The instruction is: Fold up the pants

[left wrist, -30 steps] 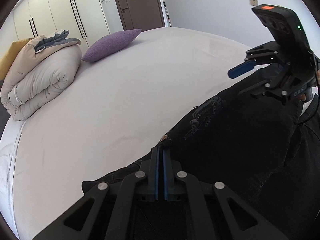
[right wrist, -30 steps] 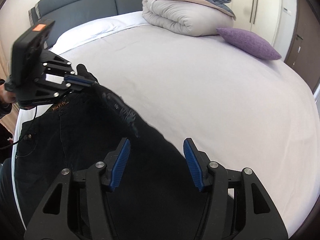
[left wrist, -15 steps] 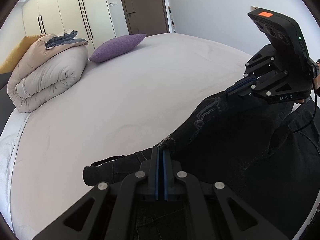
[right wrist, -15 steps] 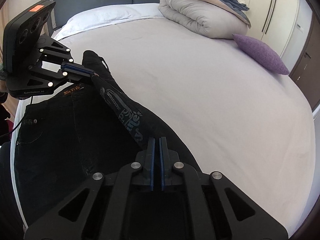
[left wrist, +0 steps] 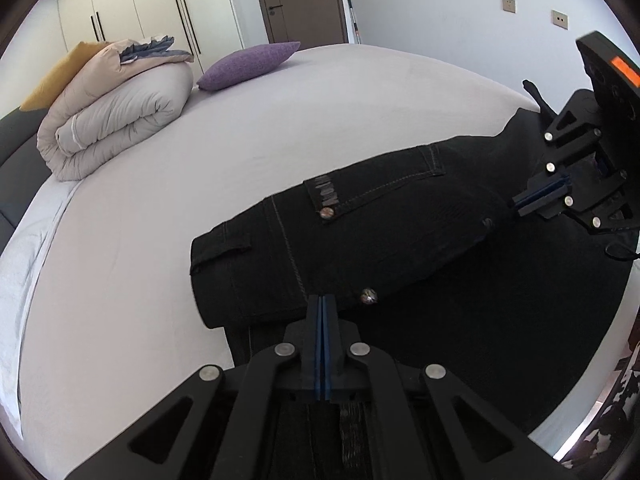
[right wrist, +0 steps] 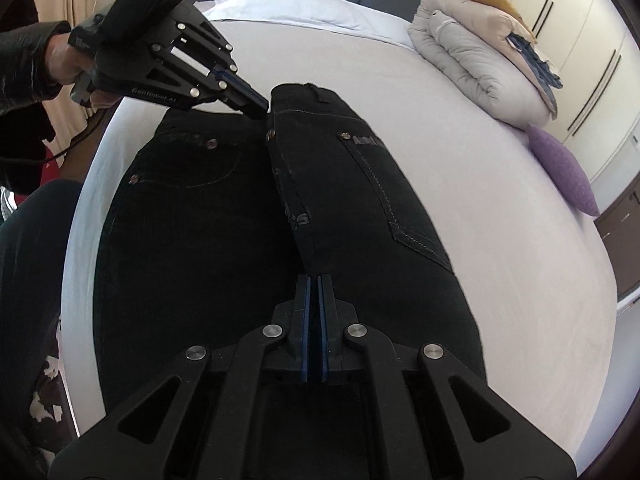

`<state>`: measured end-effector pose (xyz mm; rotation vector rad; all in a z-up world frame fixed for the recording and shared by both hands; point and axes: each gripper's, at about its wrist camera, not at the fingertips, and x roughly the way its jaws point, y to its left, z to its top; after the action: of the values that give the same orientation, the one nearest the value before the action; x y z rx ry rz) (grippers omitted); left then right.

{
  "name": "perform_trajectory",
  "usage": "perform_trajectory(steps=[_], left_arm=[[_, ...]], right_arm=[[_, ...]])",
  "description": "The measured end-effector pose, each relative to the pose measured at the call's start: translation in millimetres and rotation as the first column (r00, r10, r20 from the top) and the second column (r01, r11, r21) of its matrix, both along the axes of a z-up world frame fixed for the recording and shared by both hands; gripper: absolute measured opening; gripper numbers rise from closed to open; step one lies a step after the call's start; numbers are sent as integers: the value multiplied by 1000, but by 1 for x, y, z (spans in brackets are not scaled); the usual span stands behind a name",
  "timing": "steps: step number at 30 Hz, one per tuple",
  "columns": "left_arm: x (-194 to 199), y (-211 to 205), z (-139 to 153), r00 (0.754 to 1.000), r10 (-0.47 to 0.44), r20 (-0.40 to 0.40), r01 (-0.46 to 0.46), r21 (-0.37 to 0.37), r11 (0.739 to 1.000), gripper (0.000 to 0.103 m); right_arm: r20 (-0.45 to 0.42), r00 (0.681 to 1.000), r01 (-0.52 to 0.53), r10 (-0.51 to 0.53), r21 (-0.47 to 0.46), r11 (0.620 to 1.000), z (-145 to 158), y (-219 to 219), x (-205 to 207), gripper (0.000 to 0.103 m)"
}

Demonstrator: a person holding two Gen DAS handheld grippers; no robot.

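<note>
Black jeans (left wrist: 380, 224) lie on the white bed, one half raised and turned over the other so the back pocket (right wrist: 384, 188) faces up. My left gripper (left wrist: 322, 304) is shut on the jeans' edge at the waistband end; it also shows in the right wrist view (right wrist: 260, 106). My right gripper (right wrist: 314, 280) is shut on the same lifted edge farther along; it also shows in the left wrist view (left wrist: 516, 204). The other half (right wrist: 180, 216) lies flat beneath.
A rolled beige duvet (left wrist: 112, 112) and a purple cushion (left wrist: 248, 66) lie at the far side of the bed (left wrist: 140, 240). Wardrobes and a brown door (left wrist: 300, 0) stand beyond. The bed's near edge (right wrist: 80, 240) is beside the person's legs.
The right gripper closed on the jeans' edge. Both grippers then lifted that edge and carried it across, so one half now lies turned over the other.
</note>
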<state>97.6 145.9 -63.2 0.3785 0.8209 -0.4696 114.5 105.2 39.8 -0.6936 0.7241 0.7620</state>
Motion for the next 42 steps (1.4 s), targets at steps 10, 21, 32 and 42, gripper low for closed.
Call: perform_trajectory(steps=[10,21,32,42], left_arm=[[-44,23,-15,996,90,-24,-92,-92,991,0],[-58,53,-10,973,230,-29,-231,-203,951,0],[-52,47,-24,968,241,-66,-249,-179,952,0],[-68,43,-8,976,217,12,-208,-242,948,0]], right_arm=[[32,998,-55,58,-83,995,-33,39,-76,3],[1,998,-69,69,-71,995,-29,30,-118,3],[-22,998,-61,59,-109,992,-37,28,-129,1],[26,999,37,-37,3,999,-18,13,-133,1]])
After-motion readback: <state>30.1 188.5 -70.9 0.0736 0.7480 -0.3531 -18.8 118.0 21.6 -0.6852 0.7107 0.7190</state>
